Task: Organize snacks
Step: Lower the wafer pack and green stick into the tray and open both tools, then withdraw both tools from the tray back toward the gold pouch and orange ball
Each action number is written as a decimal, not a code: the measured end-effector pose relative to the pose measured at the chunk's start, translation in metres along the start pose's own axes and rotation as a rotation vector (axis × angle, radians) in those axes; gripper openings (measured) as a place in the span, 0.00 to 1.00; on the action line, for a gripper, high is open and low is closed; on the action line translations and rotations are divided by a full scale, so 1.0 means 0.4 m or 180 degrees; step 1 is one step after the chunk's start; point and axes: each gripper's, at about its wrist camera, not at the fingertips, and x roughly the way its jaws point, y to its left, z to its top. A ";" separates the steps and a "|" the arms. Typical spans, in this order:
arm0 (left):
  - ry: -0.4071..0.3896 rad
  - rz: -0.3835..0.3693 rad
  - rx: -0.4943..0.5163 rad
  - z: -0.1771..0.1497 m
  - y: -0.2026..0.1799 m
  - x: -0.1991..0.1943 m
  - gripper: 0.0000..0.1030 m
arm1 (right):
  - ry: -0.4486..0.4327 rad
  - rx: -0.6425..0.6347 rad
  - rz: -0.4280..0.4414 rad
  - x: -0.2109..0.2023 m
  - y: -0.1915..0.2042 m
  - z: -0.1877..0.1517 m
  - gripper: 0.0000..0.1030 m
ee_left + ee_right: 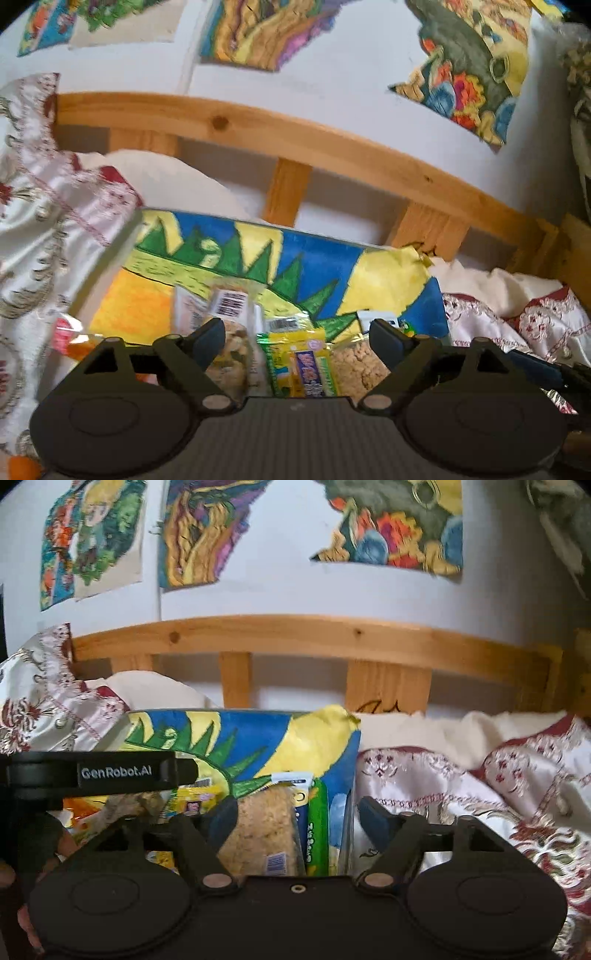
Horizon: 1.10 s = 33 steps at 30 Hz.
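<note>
Fingers of left gripper (297, 338) and right gripper (297, 814) stand apart above snack packets (299, 363).

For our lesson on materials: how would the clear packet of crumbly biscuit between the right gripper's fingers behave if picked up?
The biscuit packet looks like thin film, so it would probably crinkle and feel slippery. Its contents seem crumbly and might break under a hard squeeze. It is likely light for its size. The right gripper stands open around it.

Several clear snack packets are lying side by side on a painted sheet: a nut bag (225, 347), a yellow wrapper (299, 363) and a crumbly beige bar (260, 830).
</note>
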 end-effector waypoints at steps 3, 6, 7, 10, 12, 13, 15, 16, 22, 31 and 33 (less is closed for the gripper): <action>-0.0107 0.0053 -0.0067 0.015 0.021 -0.050 0.94 | -0.0083 -0.0082 -0.0016 -0.040 0.014 0.012 0.81; -0.0254 0.0136 -0.0032 0.032 0.038 -0.107 0.99 | -0.0215 -0.0169 -0.0055 -0.084 0.031 0.025 0.90; -0.0302 0.0160 -0.0012 0.038 0.044 -0.126 0.99 | -0.0254 -0.0179 -0.0056 -0.101 0.036 0.029 0.92; -0.0406 0.0211 0.0054 0.051 0.064 -0.186 0.99 | -0.0365 -0.0216 -0.0061 -0.157 0.052 0.035 0.98; -0.0460 0.0250 0.0099 0.053 0.078 -0.229 0.99 | -0.0428 -0.0252 -0.0070 -0.194 0.065 0.038 0.99; -0.0492 0.0257 0.0121 0.051 0.084 -0.253 0.99 | -0.0452 -0.0266 -0.0072 -0.213 0.072 0.039 0.99; -0.0523 0.0262 0.0209 0.042 0.094 -0.295 0.99 | -0.0484 -0.0276 -0.0082 -0.248 0.086 0.037 0.99; -0.0534 0.0277 0.0266 0.036 0.096 -0.314 0.99 | -0.0490 -0.0280 -0.0086 -0.264 0.092 0.034 0.99; -0.0477 0.0333 0.0470 -0.029 0.119 -0.425 0.99 | -0.0464 -0.0330 -0.0108 -0.351 0.135 0.004 0.99; -0.0186 0.0383 0.0630 -0.110 0.139 -0.499 0.99 | -0.0257 -0.0395 -0.0037 -0.433 0.175 -0.061 0.99; -0.0102 0.0397 0.0641 -0.124 0.145 -0.506 0.99 | -0.0218 -0.0427 -0.0055 -0.442 0.175 -0.074 0.99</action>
